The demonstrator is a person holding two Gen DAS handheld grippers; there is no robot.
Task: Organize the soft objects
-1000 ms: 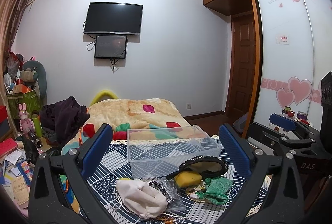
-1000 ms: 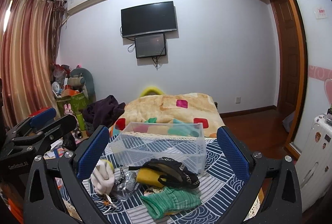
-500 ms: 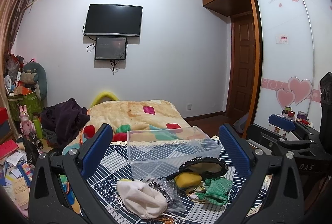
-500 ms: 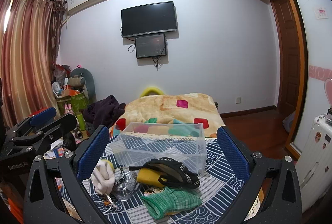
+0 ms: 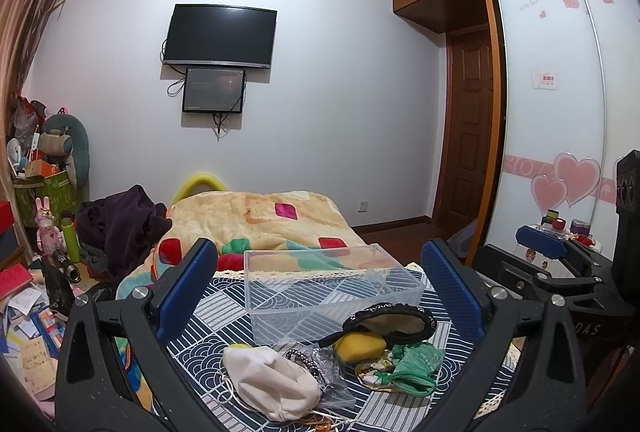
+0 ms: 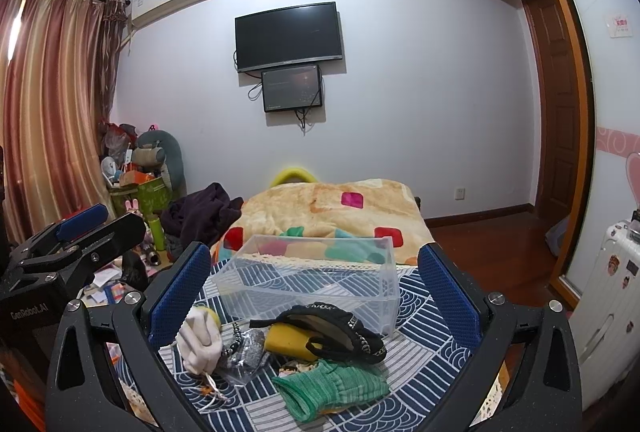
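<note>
A clear plastic box (image 5: 328,288) (image 6: 316,276) stands empty on a blue patterned tablecloth (image 5: 224,308) (image 6: 416,344). In front of it lie a white cloth pouch (image 5: 268,384) (image 6: 200,340), a yellow sponge (image 5: 360,344) (image 6: 284,340), a black pouch with trim (image 5: 388,320) (image 6: 332,328), a green knit piece (image 5: 416,362) (image 6: 332,384) and a clear bag with beads (image 5: 320,364) (image 6: 244,348). My left gripper (image 5: 320,292) is open and empty above the pile. My right gripper (image 6: 316,292) is open and empty too, with the left gripper's body at its left.
Behind the table is a bed with an orange patchwork blanket (image 5: 256,220) and dark clothes (image 5: 116,224). Clutter and boxes fill the left floor (image 5: 28,296). A white suitcase (image 6: 608,292) and sliding wardrobe stand on the right.
Both views barely shift; the left view has tilted up very slightly. Nothing on the table has moved.
</note>
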